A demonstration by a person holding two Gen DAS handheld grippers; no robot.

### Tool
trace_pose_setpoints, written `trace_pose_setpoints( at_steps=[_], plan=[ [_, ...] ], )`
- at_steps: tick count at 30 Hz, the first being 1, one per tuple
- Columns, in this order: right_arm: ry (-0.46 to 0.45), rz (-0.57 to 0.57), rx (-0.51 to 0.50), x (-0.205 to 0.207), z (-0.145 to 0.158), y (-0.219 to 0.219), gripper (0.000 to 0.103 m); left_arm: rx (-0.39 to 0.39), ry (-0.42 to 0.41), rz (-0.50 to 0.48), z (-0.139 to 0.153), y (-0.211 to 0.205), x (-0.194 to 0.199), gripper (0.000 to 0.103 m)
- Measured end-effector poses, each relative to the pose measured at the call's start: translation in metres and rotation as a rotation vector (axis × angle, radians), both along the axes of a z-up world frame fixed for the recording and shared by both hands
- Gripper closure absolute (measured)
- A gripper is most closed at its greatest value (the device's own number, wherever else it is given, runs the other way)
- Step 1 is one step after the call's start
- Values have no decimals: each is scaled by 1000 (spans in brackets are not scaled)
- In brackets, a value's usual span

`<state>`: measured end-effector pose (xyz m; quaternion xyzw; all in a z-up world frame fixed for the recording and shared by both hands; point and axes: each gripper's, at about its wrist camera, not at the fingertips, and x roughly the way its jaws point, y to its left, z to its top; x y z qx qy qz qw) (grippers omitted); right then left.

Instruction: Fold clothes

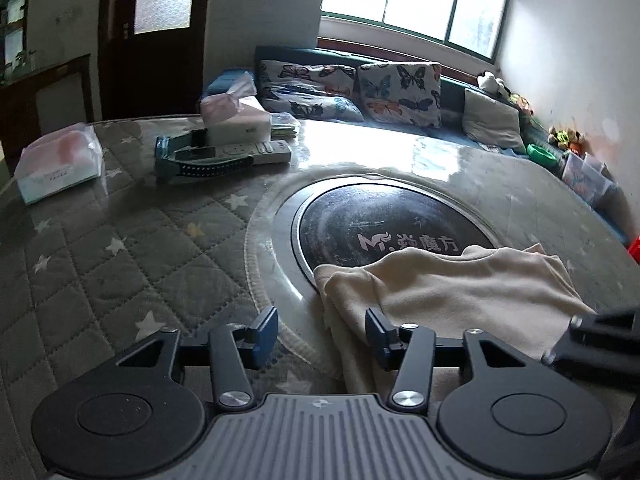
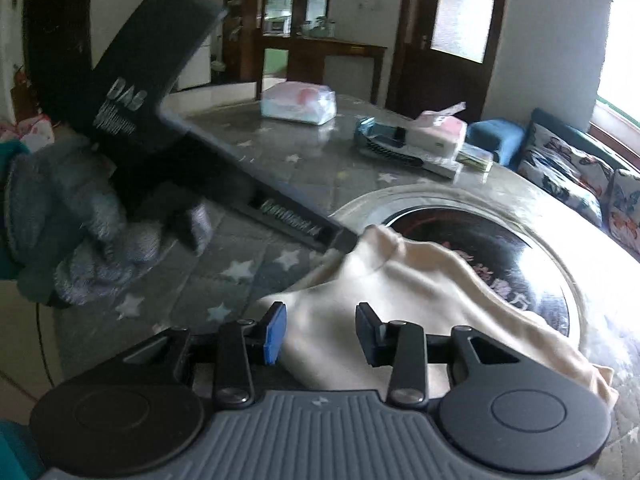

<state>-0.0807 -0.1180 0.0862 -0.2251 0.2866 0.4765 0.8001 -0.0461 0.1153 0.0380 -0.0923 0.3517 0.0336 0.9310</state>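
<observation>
Showing: two hand-held grippers poised over a garment on a round table, partway into a fold.
Garment: cream cloth (image 1: pixel 460 292), bunched and creased, lying on the near part of the table and draped over the edge of the dark round plate (image 1: pixel 384 220) set in the middle; not yet flat or squared, so the folding appears to be at an early stage.
Left gripper (image 1: pixel 322 334): jaws parted, nothing held; the cloth's left edge runs between and under the fingers without being pinched, which suggests a grip is being lined up.
Right gripper (image 2: pixel 320 334): jaws parted, nothing clamped; cloth lies beneath and between the fingers, pads clear of it.
Gloved hand (image 2: pixel 68 220): seen from the right wrist camera, wrapped round the handle of the other gripper, whose tip sits at the cloth's far corner.
Table (image 1: pixel 120 248): covered by a quilted grey star-print cloth under a glossy clear sheet; the slick surface probably lets fabric slide.
Clutter: tissue pack (image 1: pixel 60 164) and remote control (image 1: pixel 256 152), well apart from the garment, leaving room to spread it.
</observation>
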Motion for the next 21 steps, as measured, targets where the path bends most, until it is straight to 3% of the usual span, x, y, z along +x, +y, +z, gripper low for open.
trace_pose_setpoints(
  at_steps=[5, 10, 21],
  plan=[
    [-13, 22, -56, -10, -16, 6, 62, -32, 26, 38, -5, 5, -7, 37],
    [-85, 54, -62, -21, -10, 10, 58, -47, 28, 68, -3, 10, -12, 34],
    [-115, 67, -101, -24, -22, 26, 60, -88, 39, 99, -2, 15, -17, 24]
  ],
)
